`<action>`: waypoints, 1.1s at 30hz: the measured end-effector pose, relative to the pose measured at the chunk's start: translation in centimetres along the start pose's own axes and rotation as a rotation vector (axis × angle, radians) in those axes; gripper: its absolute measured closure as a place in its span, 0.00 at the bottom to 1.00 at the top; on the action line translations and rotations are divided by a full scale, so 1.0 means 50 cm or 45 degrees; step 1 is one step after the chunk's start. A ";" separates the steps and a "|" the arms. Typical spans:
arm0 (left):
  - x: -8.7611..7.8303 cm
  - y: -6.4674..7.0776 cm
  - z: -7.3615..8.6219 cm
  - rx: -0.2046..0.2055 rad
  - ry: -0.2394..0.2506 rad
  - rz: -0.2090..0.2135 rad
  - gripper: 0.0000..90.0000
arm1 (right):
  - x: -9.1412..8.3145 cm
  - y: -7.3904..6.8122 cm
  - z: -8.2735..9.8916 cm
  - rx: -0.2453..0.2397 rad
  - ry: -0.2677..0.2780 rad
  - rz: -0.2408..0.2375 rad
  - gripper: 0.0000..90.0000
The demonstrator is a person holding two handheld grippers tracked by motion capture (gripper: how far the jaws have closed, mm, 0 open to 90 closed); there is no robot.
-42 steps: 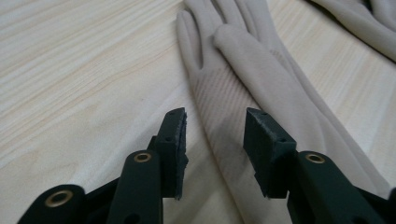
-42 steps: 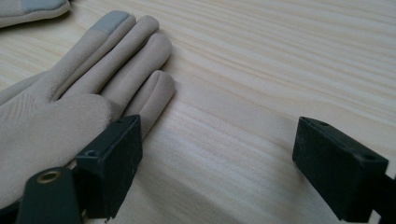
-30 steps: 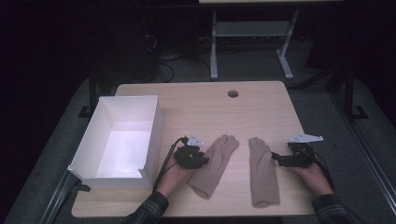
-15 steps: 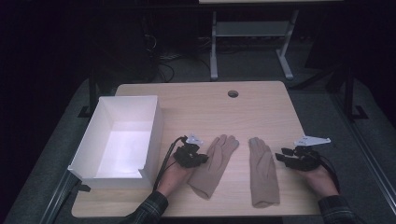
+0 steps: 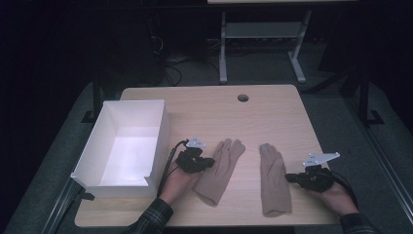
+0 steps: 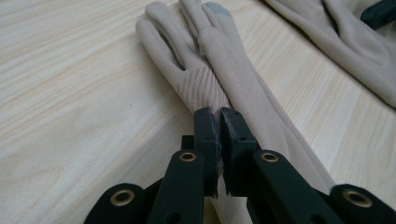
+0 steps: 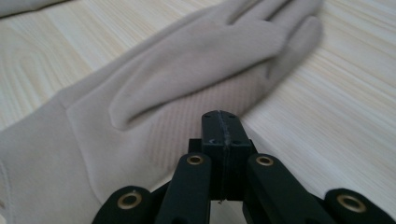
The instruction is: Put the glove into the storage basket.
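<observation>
White box [image 5: 104,146] at table [image 5: 204,105] left, nothing visible inside; two beige gloves beside it. Left gripper [image 6: 219,122] pinches left glove [image 6: 219,70] at its edge; right gripper [image 7: 223,122], jaws pressed together, holds nothing, tips just over right glove [image 7: 177,84].

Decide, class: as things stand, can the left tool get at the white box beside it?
Probably yes. The left tool sits at the left glove, and the white box stands open-topped just to its left, with bare table and nothing between them. Its jaws pinch the glove's fabric.
</observation>
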State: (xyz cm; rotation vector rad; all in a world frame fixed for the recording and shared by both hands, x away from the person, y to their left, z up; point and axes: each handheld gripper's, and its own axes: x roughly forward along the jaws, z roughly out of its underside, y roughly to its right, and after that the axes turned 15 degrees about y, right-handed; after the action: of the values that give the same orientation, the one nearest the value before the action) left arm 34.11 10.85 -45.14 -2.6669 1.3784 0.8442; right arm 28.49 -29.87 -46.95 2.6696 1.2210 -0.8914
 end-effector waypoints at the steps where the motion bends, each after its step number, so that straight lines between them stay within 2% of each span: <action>1: -0.002 -0.001 0.000 -0.009 0.009 0.002 0.95 | 0.004 -0.002 -0.001 -0.011 0.002 -0.008 1.00; 4: -0.005 -0.001 -0.002 -0.013 0.018 0.013 0.95 | 0.014 -0.011 -0.008 -0.008 0.012 -0.040 1.00; 5: -0.006 0.000 -0.002 -0.020 0.024 0.020 0.95 | 0.022 -0.017 -0.012 -0.033 0.010 -0.059 1.00; 7: -0.007 0.002 -0.004 -0.025 0.036 0.026 0.95 | 0.026 -0.022 -0.016 -0.027 0.009 -0.066 1.00; 11: -0.010 0.007 -0.010 -0.035 0.065 0.048 0.95 | 0.048 -0.037 -0.029 -0.071 0.021 -0.100 1.00; 18: 0.007 0.015 -0.029 -0.046 0.121 0.073 0.95 | 0.064 -0.050 -0.038 -0.086 0.022 -0.135 1.00; 22: 0.016 0.030 -0.036 -0.030 0.118 0.123 0.95 | 0.075 -0.058 -0.047 -0.093 0.036 -0.160 1.00; 30: 0.020 0.050 -0.047 -0.038 0.133 0.170 0.95 | 0.098 -0.070 -0.056 -0.092 0.034 -0.199 1.00; 33: 0.024 0.059 -0.052 -0.023 0.143 0.182 0.95 | 0.109 -0.078 -0.061 -0.102 0.028 -0.209 1.00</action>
State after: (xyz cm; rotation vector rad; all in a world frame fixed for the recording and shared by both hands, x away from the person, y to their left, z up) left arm 33.62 7.50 -42.82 -2.6937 1.6105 0.7301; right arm 29.96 -22.69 -46.70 2.5532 1.4661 -0.8157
